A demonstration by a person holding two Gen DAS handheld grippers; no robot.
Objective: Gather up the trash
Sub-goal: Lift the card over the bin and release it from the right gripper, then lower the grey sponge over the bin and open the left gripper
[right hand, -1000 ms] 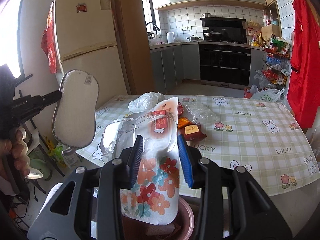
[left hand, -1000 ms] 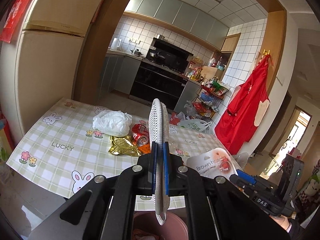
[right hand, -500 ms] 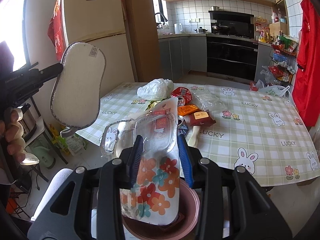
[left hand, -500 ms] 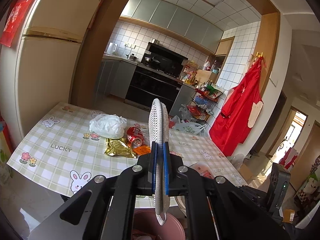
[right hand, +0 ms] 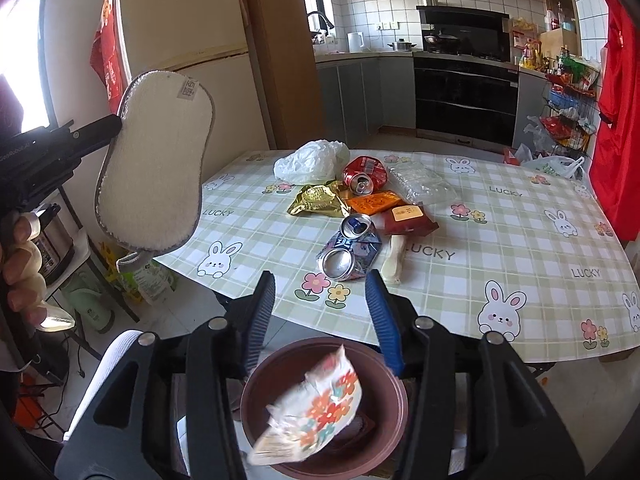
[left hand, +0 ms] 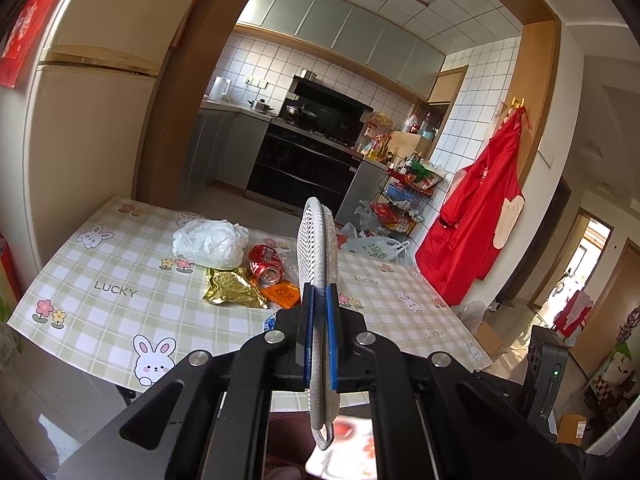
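My right gripper (right hand: 326, 312) is open above a brown bin (right hand: 256, 384). A flowered wrapper (right hand: 316, 408), blurred, is dropping into the bin. My left gripper (left hand: 320, 344) is shut on a grey-edged white cleaning pad (left hand: 316, 248), held upright; the pad also shows in the right wrist view (right hand: 156, 176). Trash lies on the checked table (right hand: 500, 240): a white plastic bag (right hand: 312, 160), a red can (right hand: 364, 174), a gold wrapper (right hand: 318, 200), an orange packet (right hand: 374, 202), a crushed blue can (right hand: 352, 248), a clear plastic tray (right hand: 420, 182) and a dark red packet (right hand: 406, 220).
A fridge (right hand: 192, 40) stands left of the table. Kitchen counters and an oven (right hand: 464, 84) are behind it. A wire rack (right hand: 564, 120) and bags are at the far right. A red apron (left hand: 480, 216) hangs on the wall. A white chair (right hand: 116, 360) is beside the bin.
My right gripper opened and let go of the flowered wrapper, which now falls into the bin. The clear packaging is gone from the jaws. The left gripper keeps the pad.
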